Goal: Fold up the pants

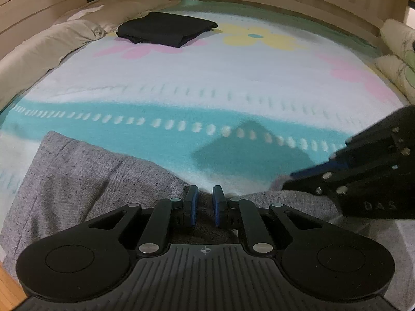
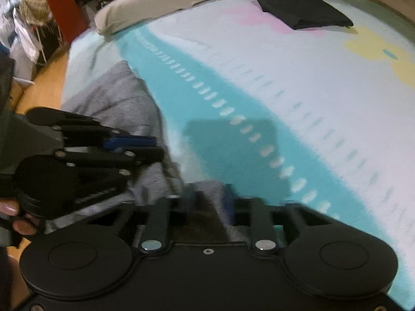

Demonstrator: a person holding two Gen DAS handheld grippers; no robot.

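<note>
Grey speckled pants [image 1: 77, 178] lie on the near edge of the bed and also show in the right wrist view [image 2: 116, 98]. My left gripper [image 1: 205, 202] has its blue-padded fingers narrowly apart with grey fabric between them. It shows from the side in the right wrist view [image 2: 145, 146]. My right gripper [image 2: 207, 197] is blurred, its fingers a little apart with grey cloth between them. It shows at the right of the left wrist view [image 1: 298, 175], low over the pants' edge.
A folded black garment [image 1: 166, 28] lies far back on the flowered blanket [image 1: 233, 77], also in the right wrist view [image 2: 301, 7]. A beige duvet [image 1: 52, 39] runs along the left. Pillows [image 1: 396, 51] sit at right. Wooden floor and clutter [image 2: 33, 26] lie beyond the bed.
</note>
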